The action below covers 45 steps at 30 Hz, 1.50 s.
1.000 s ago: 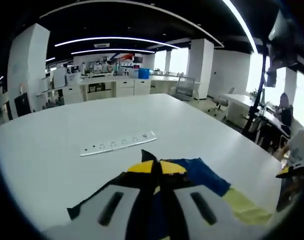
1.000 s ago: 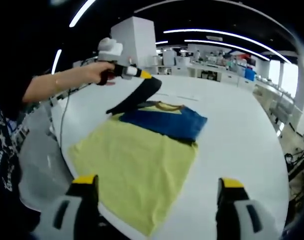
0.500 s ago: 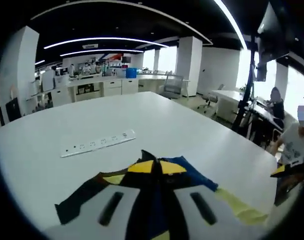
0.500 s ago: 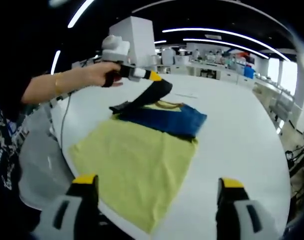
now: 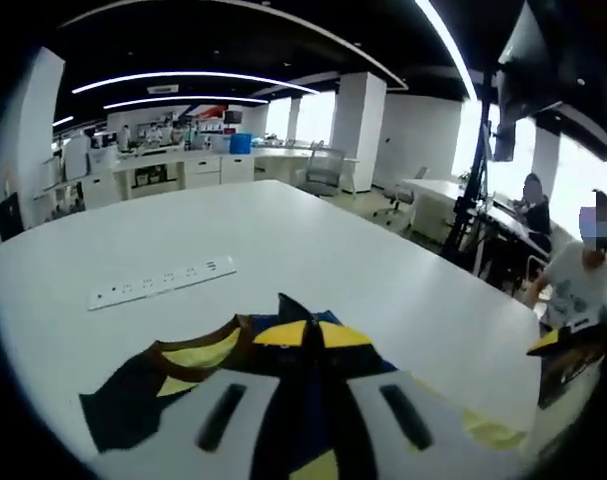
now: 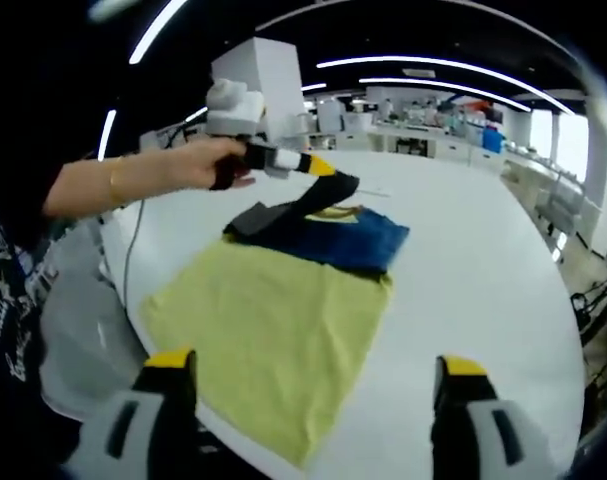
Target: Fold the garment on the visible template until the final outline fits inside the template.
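1. Left gripper (image 5: 308, 335): its yellow-tipped fingers (image 5: 281, 334) are pressed together, pinching a dark sleeve (image 6: 328, 190) of the garment (image 6: 328, 240) and lifting it off the cloth. In the right gripper view this gripper appears at upper left, held in the person's hand (image 6: 215, 165).
2. Right gripper (image 6: 308, 375): its fingers (image 6: 170, 360) are spread wide with nothing between them, poised at the near edge of the tabletop (image 6: 463, 270).
3. Garment: a blue top with dark sleeves and a yellow collar area, lying at the far end of the yellow template (image 6: 273, 330), which is spread flat on the tabletop.
4. Handling (judgement): the fabric is light and limp; the raised sleeve drapes from the pinch, so it probably follows the gripper freely and creases wherever it is laid. Hems, cuffs and corners look like the soundest places to take hold.
5. Surface: the tabletop is white, smooth and broad; a white power strip (image 5: 163, 284) lies well apart from the garment.
6. Room: an open office with white columns, counters, chairs and ceiling strip lights; seated people (image 5: 573, 285) are visible beyond the tabletop.
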Tool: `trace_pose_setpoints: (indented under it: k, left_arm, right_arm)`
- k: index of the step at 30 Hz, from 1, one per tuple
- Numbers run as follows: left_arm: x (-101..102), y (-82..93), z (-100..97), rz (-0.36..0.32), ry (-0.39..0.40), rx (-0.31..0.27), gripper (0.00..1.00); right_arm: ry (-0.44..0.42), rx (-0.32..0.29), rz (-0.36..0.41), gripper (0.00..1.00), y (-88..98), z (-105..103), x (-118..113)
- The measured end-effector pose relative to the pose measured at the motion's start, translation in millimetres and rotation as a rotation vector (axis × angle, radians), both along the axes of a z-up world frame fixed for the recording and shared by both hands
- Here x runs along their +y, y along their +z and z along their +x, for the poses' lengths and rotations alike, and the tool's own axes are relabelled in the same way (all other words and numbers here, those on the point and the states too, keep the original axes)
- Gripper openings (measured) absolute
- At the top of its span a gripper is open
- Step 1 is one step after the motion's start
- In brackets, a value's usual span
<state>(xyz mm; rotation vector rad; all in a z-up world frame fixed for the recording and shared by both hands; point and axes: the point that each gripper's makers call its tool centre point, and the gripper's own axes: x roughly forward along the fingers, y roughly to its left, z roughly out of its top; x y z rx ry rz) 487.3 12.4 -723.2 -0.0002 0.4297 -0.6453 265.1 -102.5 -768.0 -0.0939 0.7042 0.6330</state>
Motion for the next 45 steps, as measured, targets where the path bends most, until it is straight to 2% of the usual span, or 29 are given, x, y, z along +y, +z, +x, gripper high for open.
trace_pose_setpoints:
  k: [11, 17, 21, 23, 27, 31, 33, 36, 38, 41, 43, 45]
  left_arm:
    - [-34, -13.6, -19.8, -0.028, -0.101, 0.025, 0.0]
    - [-55, -23.7, -42.2, -0.008, -0.174, 0.042, 0.0]
    - [-63, -36.0, -44.7, 0.018, -0.211, 0.043, 0.03]
    - [-66, -40.6, -49.8, 0.031, -0.226, 0.049, 0.1]
    - [-65, -42.9, -55.4, 0.053, -0.237, 0.034, 0.36]
    - [-56, -31.4, -60.3, 0.026, -0.244, 0.005, 0.55]
    - [-49, -25.7, -60.0, 0.017, -0.249, -0.02, 0.68]
    - [-38, -19.6, -62.9, 0.032, -0.258, -0.049, 0.85]
    - [-31, -15.1, -65.2, 0.022, -0.259, -0.054, 0.93]
    - [-17, -10.2, -70.6, 0.008, -0.255, -0.046, 0.99]
    - [-5, -10.0, -70.4, 0.018, -0.232, -0.039, 0.99]
    - [3, -5.4, -73.1, 0.0, -0.224, -0.029, 0.99]
  right_arm:
    - [-0.008, 0.0, 0.007, 1.0, 0.6, 1, -2]
    - [-0.008, 0.006, 0.005, 1.0, -0.8, -1, -1]
    - [-0.006, 0.003, 0.008, 1.0, 0.0, -1, 0]
    - [-0.008, 0.003, 0.009, 1.0, 0.2, -1, -1]
    - [-0.008, -0.003, 0.009, 1.0, 1.7, 0, -3]
    - [0.016, 0.0, 0.002, 1.0, 1.6, -1, -4]
    - [0.034, -0.003, 0.004, 1.0, 4.3, -1, -2]
    - [0.067, -0.002, 0.024, 1.0, 8.2, 0, 3]
    - [0.097, 0.009, 0.038, 1.0, 9.4, 0, 6]
    - [0.129, 0.011, 0.031, 1.0, 10.5, 1, 9]
    - [0.147, 0.017, 0.043, 1.0, 11.5, 1, 12]
    - [0.163, 0.02, 0.052, 1.0, 12.4, 1, 15]
